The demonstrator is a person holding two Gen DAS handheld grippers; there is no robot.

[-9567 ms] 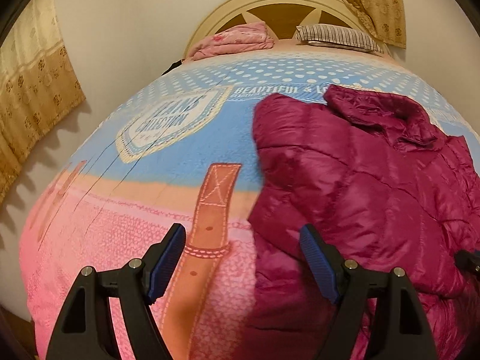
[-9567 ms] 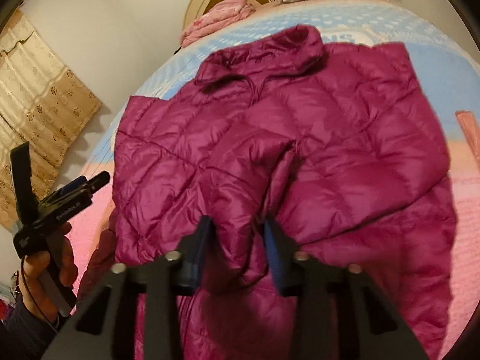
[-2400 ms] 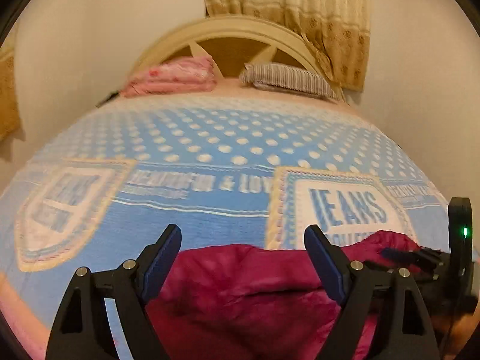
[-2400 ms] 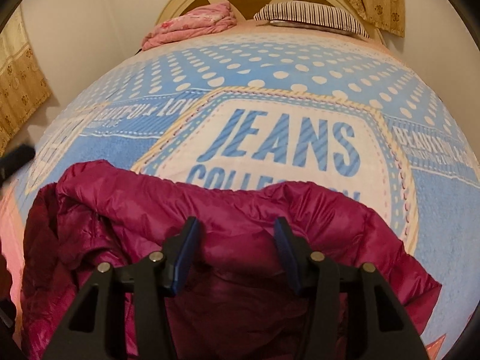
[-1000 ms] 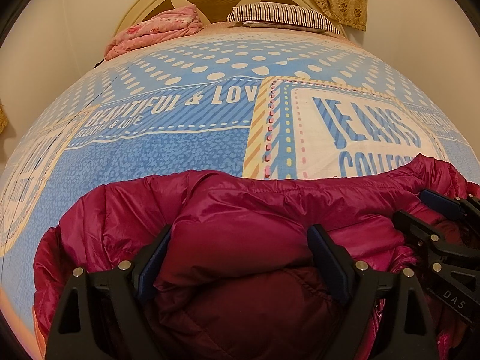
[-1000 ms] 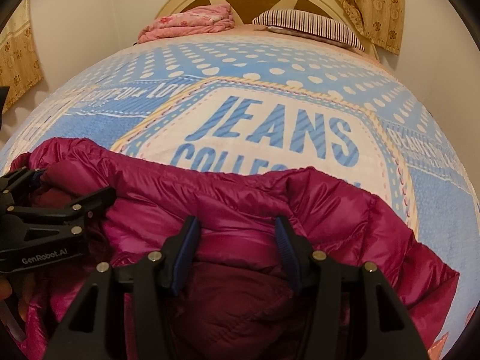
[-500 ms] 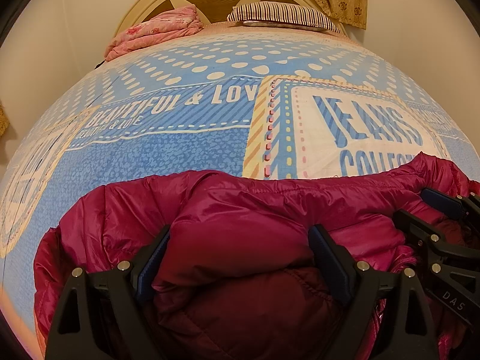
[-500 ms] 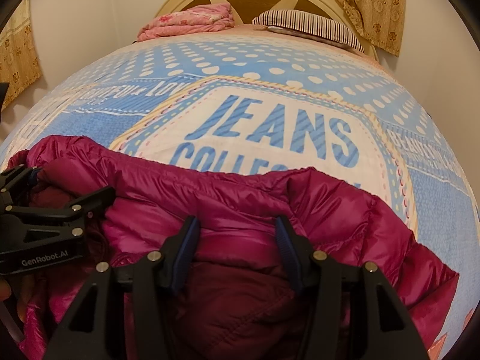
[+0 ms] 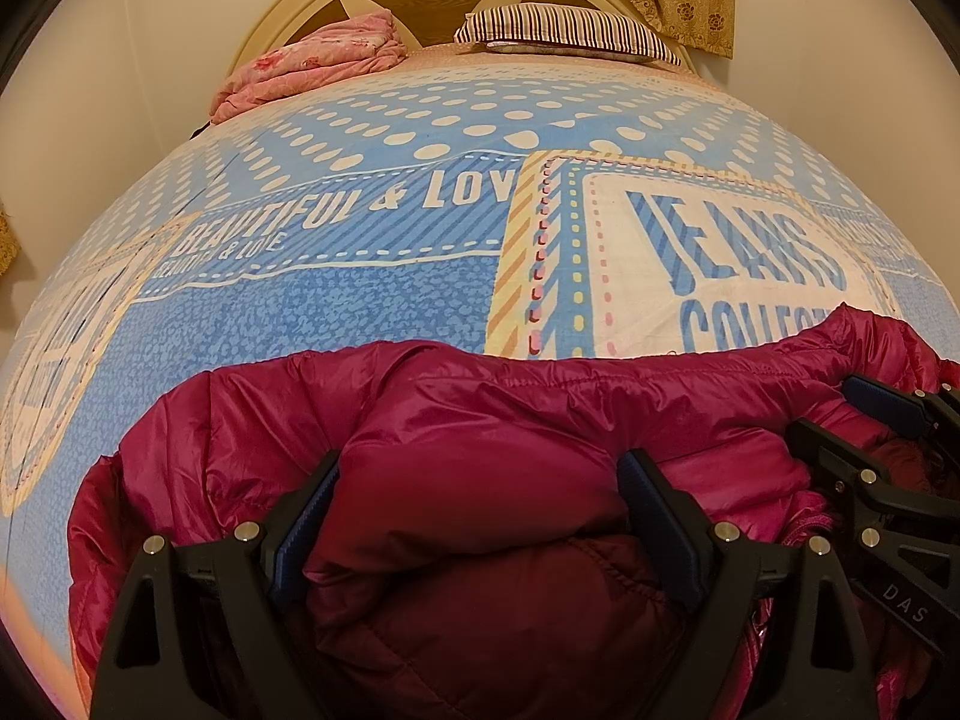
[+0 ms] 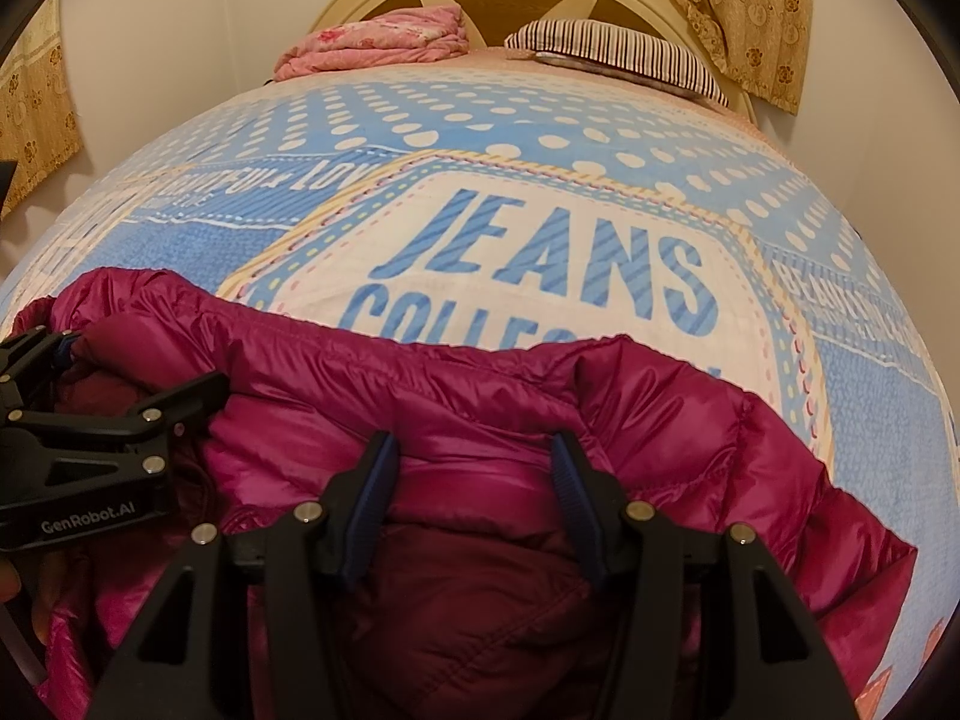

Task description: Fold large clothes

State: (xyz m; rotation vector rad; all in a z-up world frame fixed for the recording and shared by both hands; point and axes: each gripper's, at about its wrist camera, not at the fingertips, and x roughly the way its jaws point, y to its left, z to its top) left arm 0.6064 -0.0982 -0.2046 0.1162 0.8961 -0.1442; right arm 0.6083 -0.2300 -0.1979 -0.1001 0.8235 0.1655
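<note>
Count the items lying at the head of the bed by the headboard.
2: a pink folded blanket on the left and a striped pillow on the right. Nothing else shows there.
</note>
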